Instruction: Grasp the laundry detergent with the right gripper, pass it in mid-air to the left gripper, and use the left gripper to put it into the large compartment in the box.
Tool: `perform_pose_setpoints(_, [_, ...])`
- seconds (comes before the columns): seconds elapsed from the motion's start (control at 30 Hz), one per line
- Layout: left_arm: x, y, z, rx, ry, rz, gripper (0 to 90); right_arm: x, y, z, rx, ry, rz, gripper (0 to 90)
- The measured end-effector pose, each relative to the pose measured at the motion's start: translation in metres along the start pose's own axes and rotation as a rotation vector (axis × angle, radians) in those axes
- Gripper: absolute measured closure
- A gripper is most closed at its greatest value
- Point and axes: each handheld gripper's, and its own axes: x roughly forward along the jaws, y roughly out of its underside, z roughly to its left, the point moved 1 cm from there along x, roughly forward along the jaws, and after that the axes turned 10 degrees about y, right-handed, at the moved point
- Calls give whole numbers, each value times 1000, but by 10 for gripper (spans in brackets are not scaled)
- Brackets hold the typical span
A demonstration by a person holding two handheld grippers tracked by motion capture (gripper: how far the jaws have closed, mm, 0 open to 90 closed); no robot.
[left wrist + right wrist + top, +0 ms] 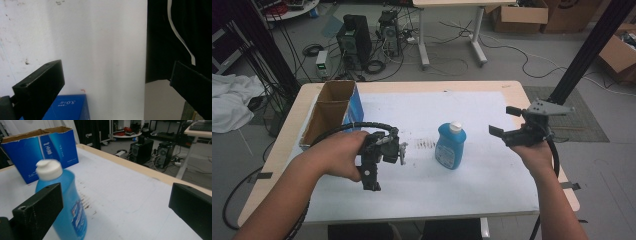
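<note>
right claw (503, 121) raised, jaws apart, near bottle (450, 146)

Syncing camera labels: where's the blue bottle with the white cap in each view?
High view: blue bottle stands upright at table centre, between the two grippers.
Left gripper view: the bottle is absent; a corner of the blue carton sits bottom left.
Right gripper view: the bottle is at left, partly behind the left-hand jaw.
Shared landmark: the blue carton, at table's left edge in the high view, upper left in the right gripper view.
</note>
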Motion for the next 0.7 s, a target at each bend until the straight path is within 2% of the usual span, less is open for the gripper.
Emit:
perform_pose_setpoints(0.13, [-1, 1, -1, -1, -3, -5, 1, -2, 20, 13, -6, -25, 10, 0])
perform_pose_setpoints(0.3, [0, 2, -2, 0, -4, -10, 0, 7, 46, 35, -15, -57, 41, 0])
perform_pose_setpoints(0.5, [1, 1, -5, 4, -5, -6, 1, 22, 69, 50, 0, -82, 67, 0])
perform_pose_setpoints(0.7, [0, 1, -6, 7, -9, -3, 1, 39, 82, 61, 1, -107, 88, 0])
